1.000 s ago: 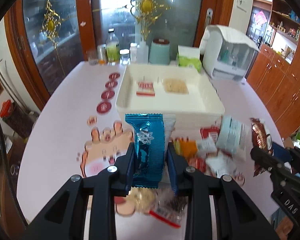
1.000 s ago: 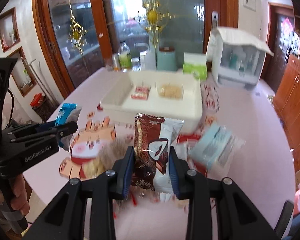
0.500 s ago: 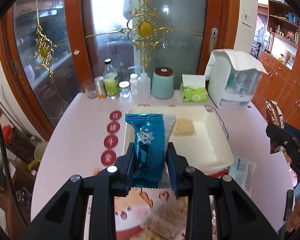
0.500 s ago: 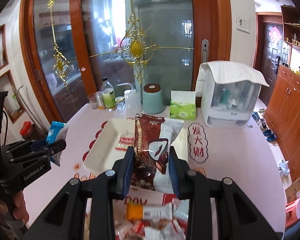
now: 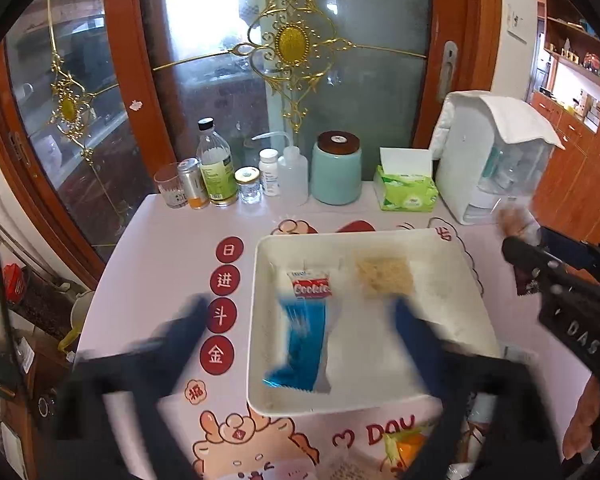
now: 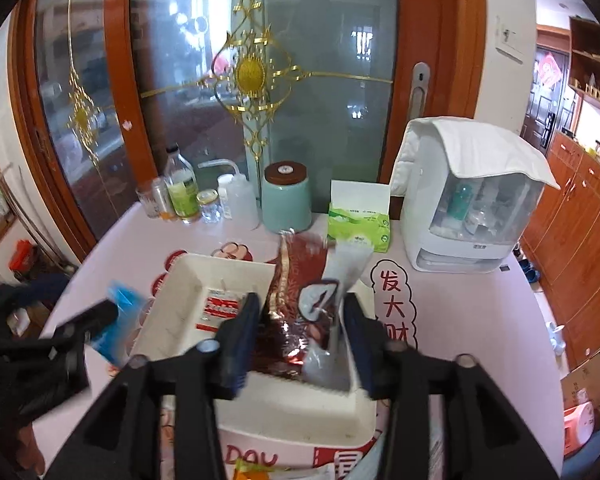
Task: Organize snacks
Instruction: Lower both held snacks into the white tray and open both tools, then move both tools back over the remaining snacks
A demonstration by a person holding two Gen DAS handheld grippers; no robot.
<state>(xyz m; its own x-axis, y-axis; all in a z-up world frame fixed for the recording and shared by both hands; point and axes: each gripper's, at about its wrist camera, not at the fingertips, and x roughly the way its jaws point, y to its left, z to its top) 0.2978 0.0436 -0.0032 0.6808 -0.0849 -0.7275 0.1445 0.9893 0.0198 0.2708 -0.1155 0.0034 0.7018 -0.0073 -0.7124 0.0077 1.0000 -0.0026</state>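
Snacks in the white tray number three from the left wrist view: a red cookie pack and a pale noodle block side by side toward the back, and a blue packet, blurred, lying or dropping just in front of the cookie pack. A fourth, the brown packet, stands upright above the tray's right part between the fingers of the right gripper. Those jaws are opening, and whether the pads are touching the wrapper I cannot tell for sure; a gap seems to show on the right side. The left gripper hangs over the tray's front half with its jaws opening, spread wide to either side of the blue packet and clear of it. More wrappers, too cut off to count, lie on the tablecloth by the tray's near edge. Along the back edge of the table stand about seven small containers: a glass, a can, a green-labelled bottle, a small jar, a pill bottle, a squeeze bottle and a teal canister, then one tissue box and one white dispenser. Bare cloth lies open to the tray's left and behind it.
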